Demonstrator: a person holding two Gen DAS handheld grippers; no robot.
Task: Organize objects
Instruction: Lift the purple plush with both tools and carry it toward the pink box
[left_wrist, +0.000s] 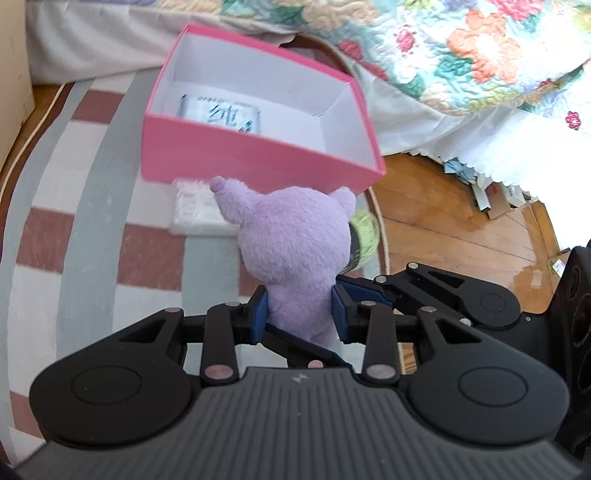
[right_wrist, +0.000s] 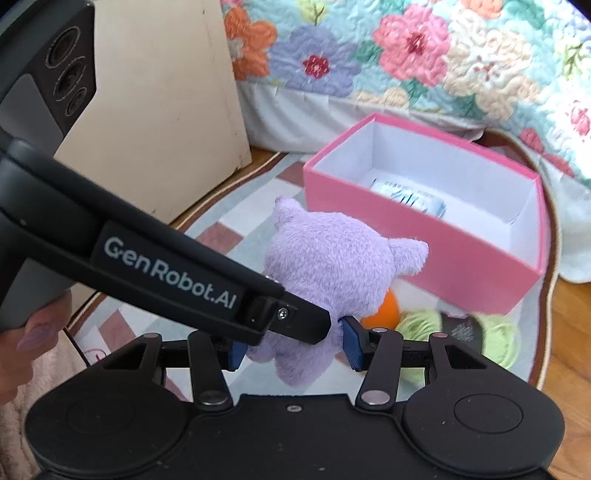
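Note:
A purple plush toy (left_wrist: 295, 254) is held upright in front of an open pink box (left_wrist: 255, 155). My left gripper (left_wrist: 300, 314) is shut on the plush's lower body. My right gripper (right_wrist: 295, 350) is also shut on the same plush (right_wrist: 332, 273), from its right side; in the left wrist view its fingers (left_wrist: 354, 291) press the toy's side. The pink box (right_wrist: 417, 240) has a white inside and holds a white tissue pack (left_wrist: 221, 114), also seen in the right wrist view (right_wrist: 410, 197).
A green yarn ball (right_wrist: 424, 325) and an orange ball (right_wrist: 388, 310) lie on the striped rug (left_wrist: 74, 221) by the box. A white packet (left_wrist: 195, 210) lies before the box. A floral quilt (right_wrist: 406, 55), a beige cabinet (right_wrist: 166, 110) and wooden floor (left_wrist: 461, 229) surround.

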